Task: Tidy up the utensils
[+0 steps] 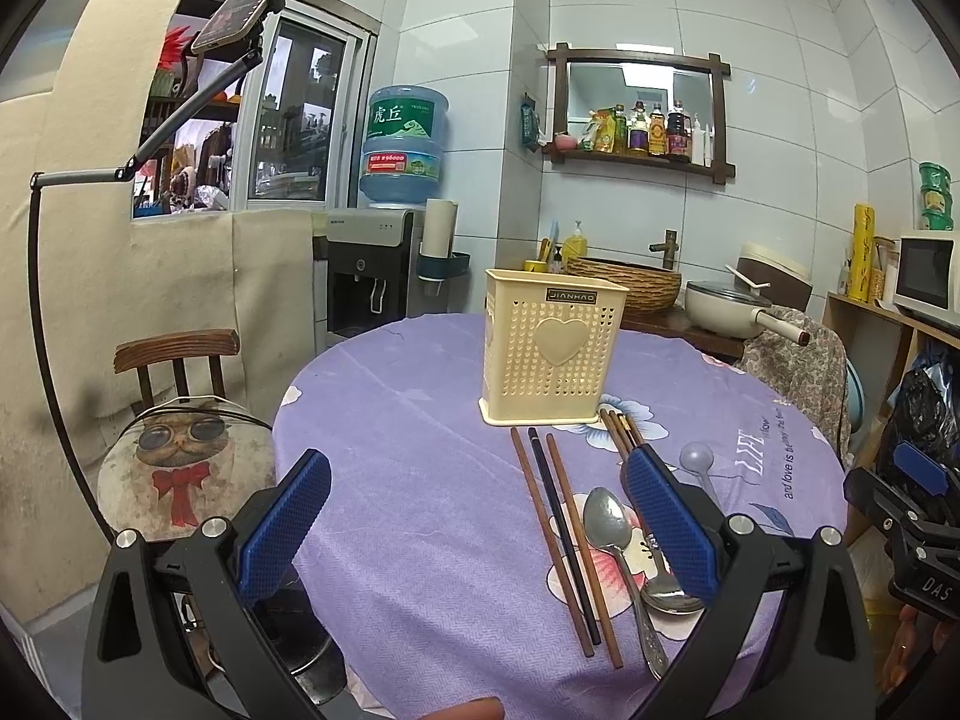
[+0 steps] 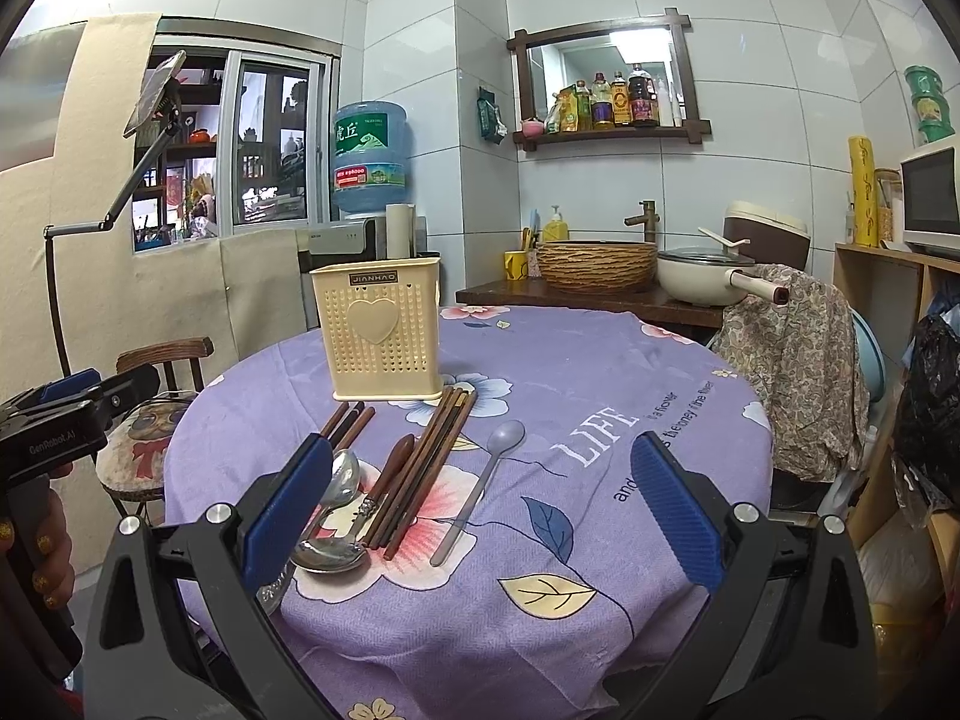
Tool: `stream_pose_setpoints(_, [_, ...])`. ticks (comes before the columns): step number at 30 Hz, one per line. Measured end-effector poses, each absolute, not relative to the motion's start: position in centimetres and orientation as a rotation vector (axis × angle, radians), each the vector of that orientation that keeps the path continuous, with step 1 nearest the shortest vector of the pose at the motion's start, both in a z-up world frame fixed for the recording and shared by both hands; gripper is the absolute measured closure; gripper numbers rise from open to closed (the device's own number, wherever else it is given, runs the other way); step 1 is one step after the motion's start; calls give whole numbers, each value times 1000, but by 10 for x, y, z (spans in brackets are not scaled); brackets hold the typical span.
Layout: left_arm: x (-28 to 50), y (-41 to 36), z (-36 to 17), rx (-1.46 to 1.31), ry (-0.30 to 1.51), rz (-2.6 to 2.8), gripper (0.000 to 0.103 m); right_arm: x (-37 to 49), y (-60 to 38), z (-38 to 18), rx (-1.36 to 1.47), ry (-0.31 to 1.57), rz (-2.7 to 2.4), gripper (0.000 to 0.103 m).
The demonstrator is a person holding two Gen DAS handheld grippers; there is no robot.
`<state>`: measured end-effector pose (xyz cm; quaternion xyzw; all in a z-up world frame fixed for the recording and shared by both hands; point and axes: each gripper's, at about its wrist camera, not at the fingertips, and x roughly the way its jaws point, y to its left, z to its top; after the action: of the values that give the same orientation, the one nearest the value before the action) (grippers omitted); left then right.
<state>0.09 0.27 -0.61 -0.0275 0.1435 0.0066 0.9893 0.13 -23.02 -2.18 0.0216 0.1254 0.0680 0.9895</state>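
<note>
1. The left gripper (image 1: 477, 531) is held with its jaws spread wide and nothing between them, low over the near edge of the table (image 1: 384, 420); the right gripper (image 2: 480, 507) is likewise spread and empty.
2. No utensil is yet grasped; the first pick-up is judged to be the step in hand.
3. Next, one gripper would need to be lowered and closed across a single slim handle, then lifted and tipped upright over the holder.
4. The utensils are laid flat on the purple cloth: three chopsticks (image 1: 561, 540) side by side, a metal spoon (image 1: 612, 534), a bundle of brown chopsticks (image 2: 420, 468), a pale plastic spoon (image 2: 483, 480).
5. The cream perforated holder (image 1: 549, 348) is stood upright just behind them; its inside cannot be seen.
</note>
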Motion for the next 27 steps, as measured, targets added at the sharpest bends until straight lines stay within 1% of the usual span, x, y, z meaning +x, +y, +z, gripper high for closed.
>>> stream_pose_setpoints(27, [2, 6, -7, -60, 293, 12, 6, 1, -229, -22, 48, 263, 139, 5])
